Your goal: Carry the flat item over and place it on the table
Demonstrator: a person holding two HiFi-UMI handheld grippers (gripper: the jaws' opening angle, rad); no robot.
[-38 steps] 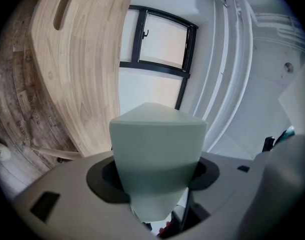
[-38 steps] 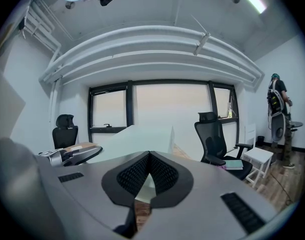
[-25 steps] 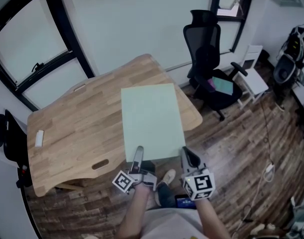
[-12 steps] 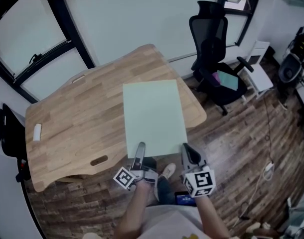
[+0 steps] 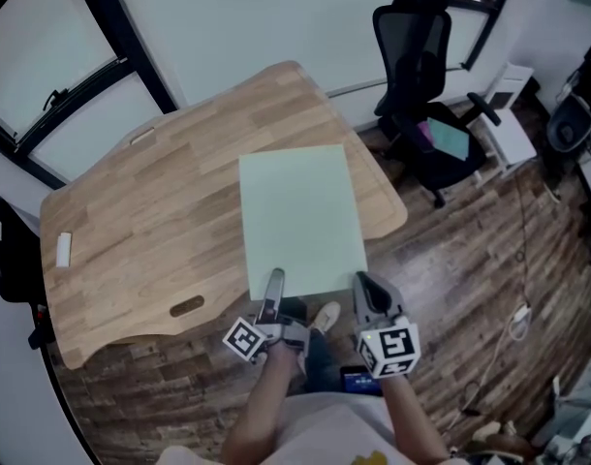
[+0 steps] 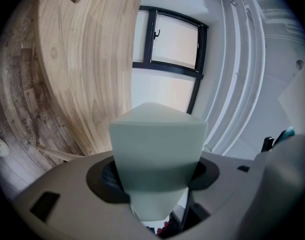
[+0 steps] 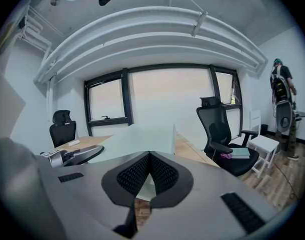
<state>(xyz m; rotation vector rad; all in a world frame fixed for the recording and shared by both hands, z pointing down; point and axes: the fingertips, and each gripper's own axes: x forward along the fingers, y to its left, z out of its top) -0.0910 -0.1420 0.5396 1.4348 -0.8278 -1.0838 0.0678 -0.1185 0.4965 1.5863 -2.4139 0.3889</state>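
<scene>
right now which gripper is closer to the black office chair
Right. The right gripper grips the pale green sheet at its near right corner, on the side of the black office chair; the left gripper grips its near left corner, farther away.

Both forearms enter from the lower centre of the head view, roughly parallel and close together. The left gripper (image 5: pixel 274 281) and the right gripper (image 5: pixel 362 285) point toward the upper frame, with marker cubes nearest the body. Left gripper view: jaws clamped on the near edge of a pale green sheet (image 6: pixel 155 144). Right gripper view: pads (image 7: pixel 162 176) pinched on the same sheet's edge.
</scene>
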